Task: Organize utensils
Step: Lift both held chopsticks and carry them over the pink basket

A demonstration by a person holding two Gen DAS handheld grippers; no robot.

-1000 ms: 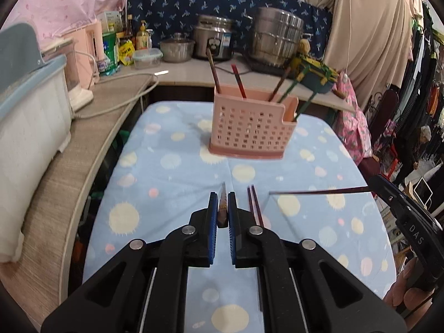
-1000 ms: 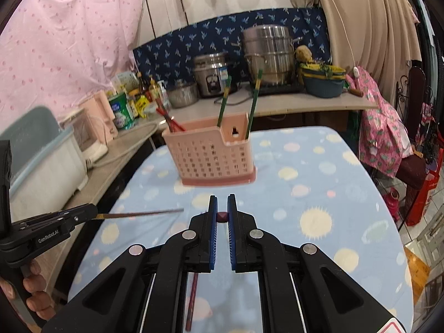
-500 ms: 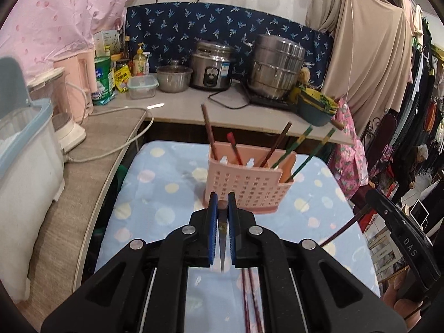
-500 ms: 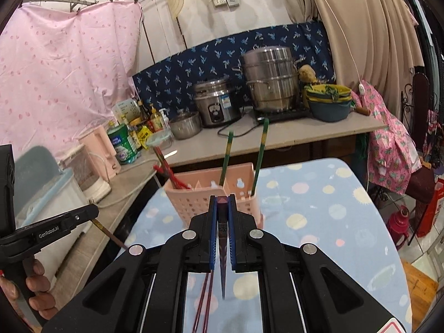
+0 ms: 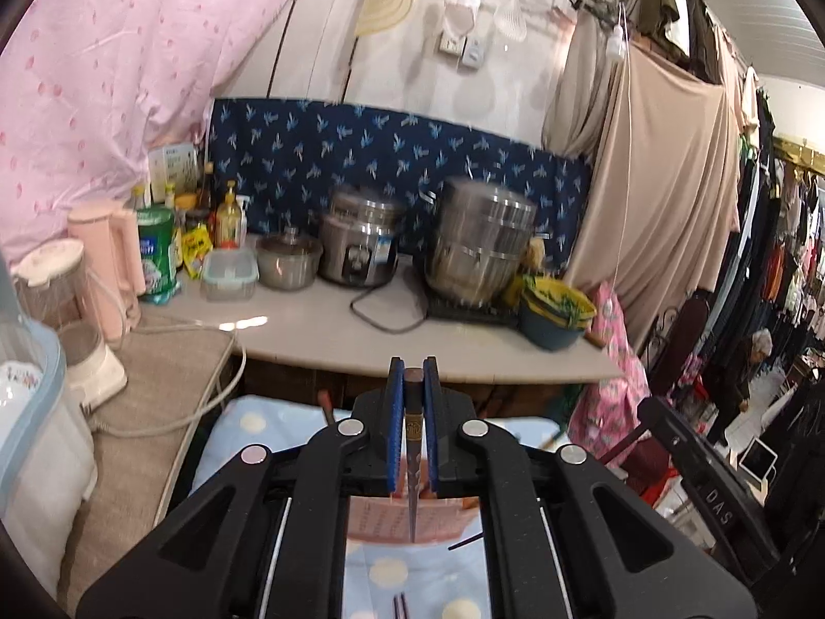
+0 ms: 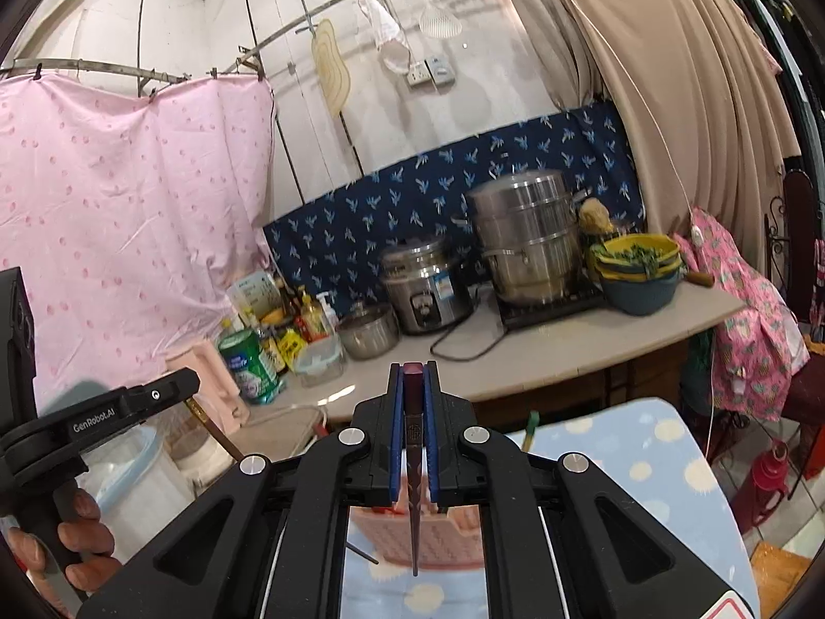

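Note:
In the left wrist view my left gripper [image 5: 412,369] is shut on a dark chopstick [image 5: 412,469] that hangs point-down between the blue pads. Its tip hangs above the pink slotted utensil basket [image 5: 381,521], which is mostly hidden under the jaws. In the right wrist view my right gripper [image 6: 412,369] is shut on a second dark chopstick [image 6: 413,495] that points down over the same basket [image 6: 438,536]. Several chopsticks stand in the basket, a green one [image 6: 530,425] among them. Two more chopsticks [image 5: 400,606] lie on the dotted blue table [image 5: 247,425].
Behind the table a counter [image 5: 319,330] holds steel pots, a rice cooker [image 5: 358,253], bottles and a yellow-lined bowl [image 5: 554,314]. A lidded white bin [image 5: 31,438] stands left. A hand [image 6: 77,541] holds the left gripper's handle. Hanging clothes and a distant person [image 5: 737,376] are at right.
Both grippers rose and tipped upward, so the basket slid from mid-frame to beneath the jaws. Each held chopstick swung from lying level to hanging point-down over the basket.

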